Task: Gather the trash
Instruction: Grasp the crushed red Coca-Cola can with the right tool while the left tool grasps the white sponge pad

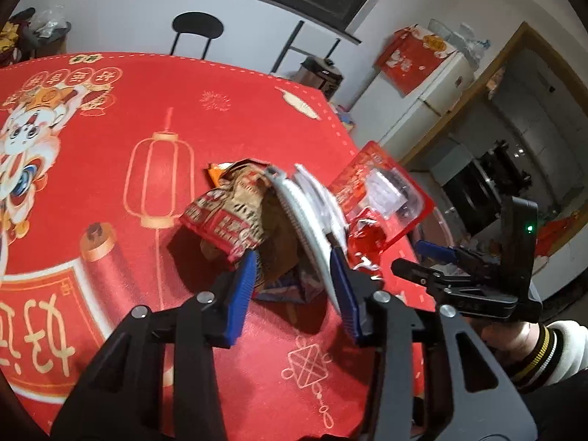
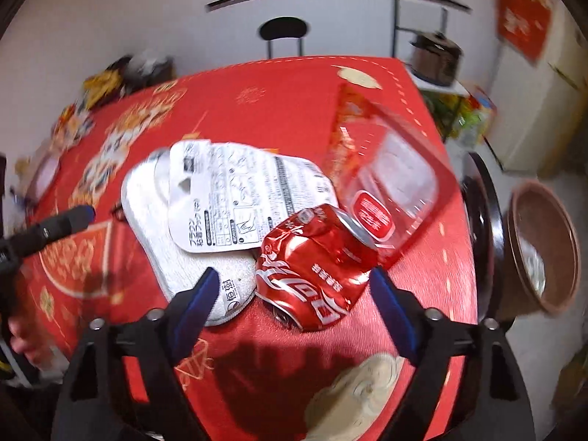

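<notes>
Red festive cloth with lantern prints covers the desk [image 1: 110, 183]; white wall and a black stool behind. Trash pile sits mid-desk: crumpled brown-and-red paper snack bag [image 1: 235, 217], flat white blister card [image 2: 235, 198], crushed red cola can [image 2: 312, 268], clear red-edged plastic tray [image 2: 389, 183]. Left gripper [image 1: 294, 290] straddles the bag and the card's edge, jaws partly apart, contact unclear. Right gripper [image 2: 294, 305] jaws wide apart, can lying between the tips, not touching. Brown bowl-shaped bin [image 2: 544, 246] just off the desk's right edge.
</notes>
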`<action>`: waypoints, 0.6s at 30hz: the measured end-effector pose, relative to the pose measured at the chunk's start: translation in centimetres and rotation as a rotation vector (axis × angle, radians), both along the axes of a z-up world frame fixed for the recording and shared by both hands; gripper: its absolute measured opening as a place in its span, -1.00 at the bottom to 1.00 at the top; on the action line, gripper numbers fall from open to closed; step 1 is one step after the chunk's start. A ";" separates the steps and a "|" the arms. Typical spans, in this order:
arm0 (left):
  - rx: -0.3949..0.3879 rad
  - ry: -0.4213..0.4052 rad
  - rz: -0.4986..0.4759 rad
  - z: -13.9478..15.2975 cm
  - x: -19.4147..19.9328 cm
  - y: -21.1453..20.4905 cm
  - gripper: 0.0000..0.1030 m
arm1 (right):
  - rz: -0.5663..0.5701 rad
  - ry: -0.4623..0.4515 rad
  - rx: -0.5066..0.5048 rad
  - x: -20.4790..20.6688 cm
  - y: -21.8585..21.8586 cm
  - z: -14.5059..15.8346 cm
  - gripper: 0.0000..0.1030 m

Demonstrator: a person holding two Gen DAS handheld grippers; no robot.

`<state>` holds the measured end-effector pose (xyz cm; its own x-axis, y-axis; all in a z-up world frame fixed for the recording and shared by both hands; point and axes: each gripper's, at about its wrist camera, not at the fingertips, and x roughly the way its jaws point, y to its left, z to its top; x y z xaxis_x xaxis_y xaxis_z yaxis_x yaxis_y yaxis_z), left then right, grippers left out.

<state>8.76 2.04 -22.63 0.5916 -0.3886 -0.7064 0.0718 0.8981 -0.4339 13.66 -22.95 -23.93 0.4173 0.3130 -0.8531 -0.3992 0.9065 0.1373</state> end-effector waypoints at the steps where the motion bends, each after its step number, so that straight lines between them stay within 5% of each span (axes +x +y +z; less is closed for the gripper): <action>1: -0.006 0.005 0.008 -0.1 -0.1 0.1 -0.22 | 0.013 0.011 0.001 0.1 0.1 -0.3 0.37; 18: -0.046 0.063 0.021 -1.8 0.1 -0.9 -0.24 | 0.287 -0.025 -0.255 -0.8 3.2 -4.5 -0.14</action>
<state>8.90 1.09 -24.40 0.5548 -0.4093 -0.7243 0.0243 0.8782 -0.4776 12.86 -19.73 -28.42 0.3647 0.1996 -0.9095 -0.6423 0.7611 -0.0905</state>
